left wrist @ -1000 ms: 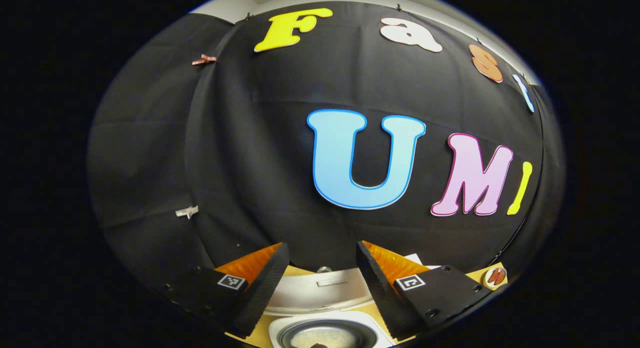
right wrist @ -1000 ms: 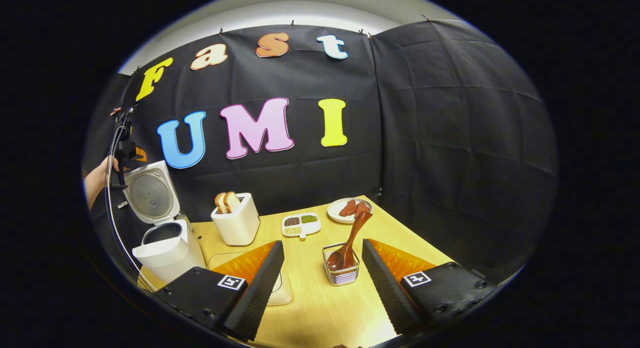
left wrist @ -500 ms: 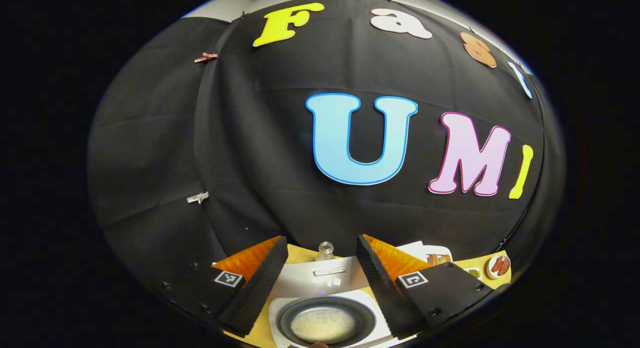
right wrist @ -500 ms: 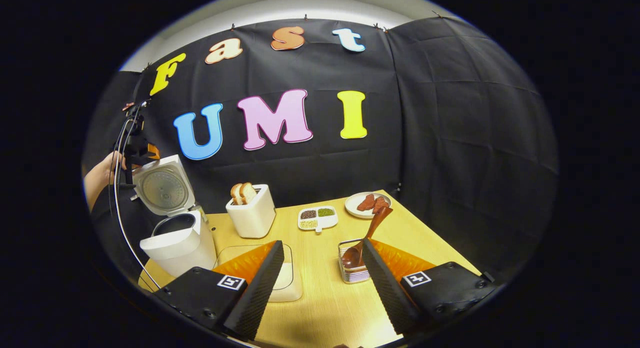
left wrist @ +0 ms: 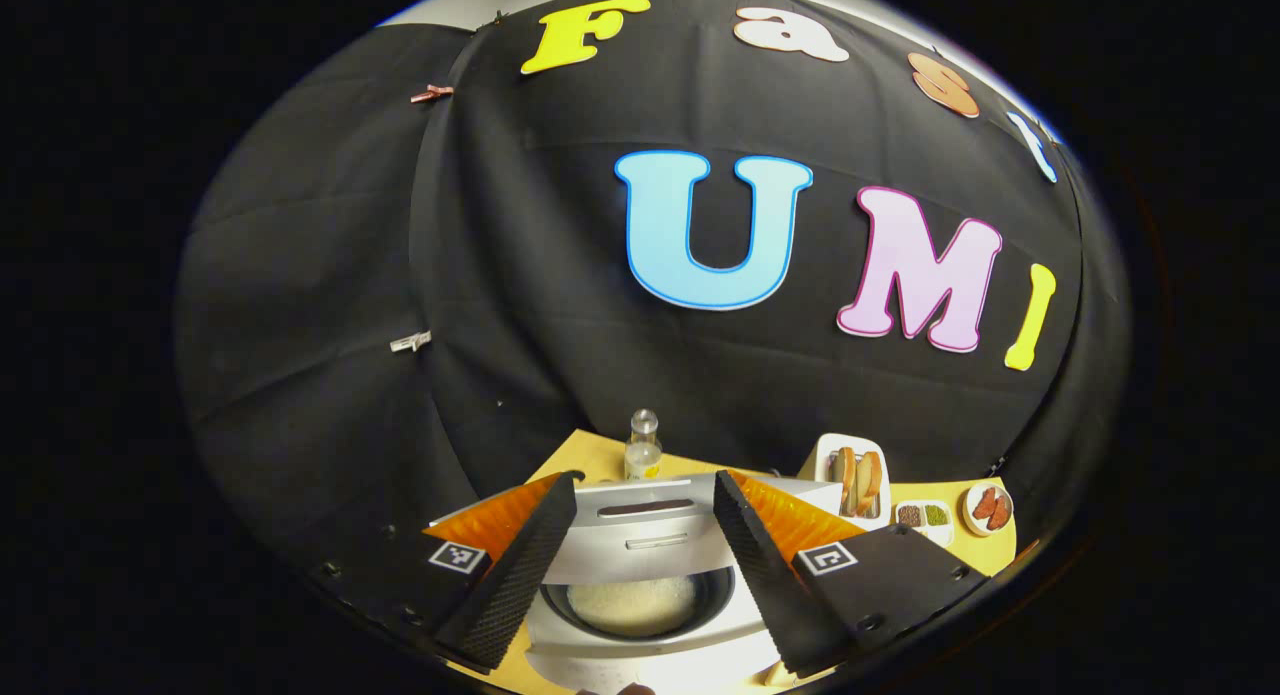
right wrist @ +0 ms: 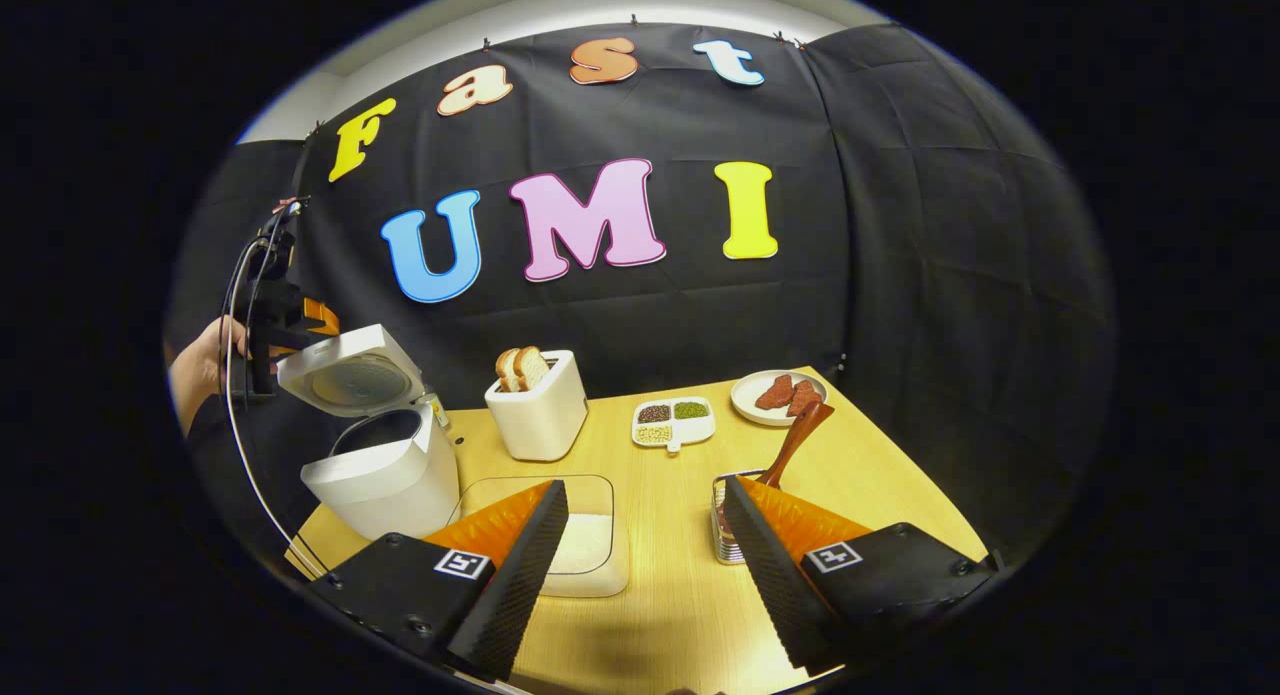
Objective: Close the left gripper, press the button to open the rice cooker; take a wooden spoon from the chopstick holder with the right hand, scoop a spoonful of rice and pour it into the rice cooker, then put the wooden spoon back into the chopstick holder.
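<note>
Up front, the pale wooden counter point(right wrist: 690, 595) has bare room between the right gripper point(right wrist: 645, 560) and its near edge; its far edge meets the black booth wall. No readable brand or label shows on any item. The right gripper's fingers point(right wrist: 520, 565) stand wide apart, holding nothing, on either side of a clear rectangular tray of white rice point(right wrist: 590, 540) and a wire chopstick holder point(right wrist: 722, 530) with the brown wooden spoon point(right wrist: 795, 440) leaning in it. At the left, the white rice cooker point(right wrist: 385, 475) stands with its lid half raised. The left gripper point(left wrist: 645, 560) hovers above the cooker's dark inner pot point(left wrist: 632, 603), fingers point(left wrist: 515, 575) apart and empty. Behind stand a white toaster with bread slices point(right wrist: 538, 410), a small divided dish point(right wrist: 673, 422) and a plate point(right wrist: 778, 395).
</note>
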A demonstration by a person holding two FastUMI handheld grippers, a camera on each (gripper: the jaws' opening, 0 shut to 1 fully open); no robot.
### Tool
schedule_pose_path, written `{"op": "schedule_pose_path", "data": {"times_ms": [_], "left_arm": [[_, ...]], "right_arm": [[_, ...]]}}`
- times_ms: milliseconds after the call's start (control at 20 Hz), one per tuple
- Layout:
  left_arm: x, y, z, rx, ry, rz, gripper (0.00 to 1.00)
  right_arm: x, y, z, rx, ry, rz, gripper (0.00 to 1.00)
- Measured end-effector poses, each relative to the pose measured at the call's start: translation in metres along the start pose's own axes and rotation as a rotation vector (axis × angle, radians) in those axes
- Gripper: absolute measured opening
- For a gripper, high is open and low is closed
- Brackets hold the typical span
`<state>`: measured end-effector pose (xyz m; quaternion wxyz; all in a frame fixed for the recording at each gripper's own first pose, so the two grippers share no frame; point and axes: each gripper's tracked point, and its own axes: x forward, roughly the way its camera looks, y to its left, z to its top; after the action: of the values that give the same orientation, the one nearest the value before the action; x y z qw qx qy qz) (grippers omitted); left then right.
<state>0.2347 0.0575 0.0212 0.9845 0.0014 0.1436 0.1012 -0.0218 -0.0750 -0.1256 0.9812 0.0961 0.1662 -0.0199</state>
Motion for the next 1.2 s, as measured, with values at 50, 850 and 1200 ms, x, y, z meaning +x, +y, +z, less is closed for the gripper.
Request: {"op": "schedule_pose_path", "data": {"times_ms": [50, 850, 1200], "left_arm": [[-0.003, -0.001, -0.01, -0.001, 0.015, 0.0, 0.98], [0.002, -0.011, -0.142, 0.046, 0.25, 0.02, 0.99], [0.009, -0.011, -0.159, 0.06, 0.276, 0.022, 1.0]], "right_arm": [[0.0, 0.002, -0.002, -0.002, 0.007, 0.009, 0.99], [0.002, -0.007, -0.027, -0.01, 0.068, 0.009, 0.99], [0.004, -0.002, -0.032, -0.027, 0.079, 0.015, 0.98]]}}
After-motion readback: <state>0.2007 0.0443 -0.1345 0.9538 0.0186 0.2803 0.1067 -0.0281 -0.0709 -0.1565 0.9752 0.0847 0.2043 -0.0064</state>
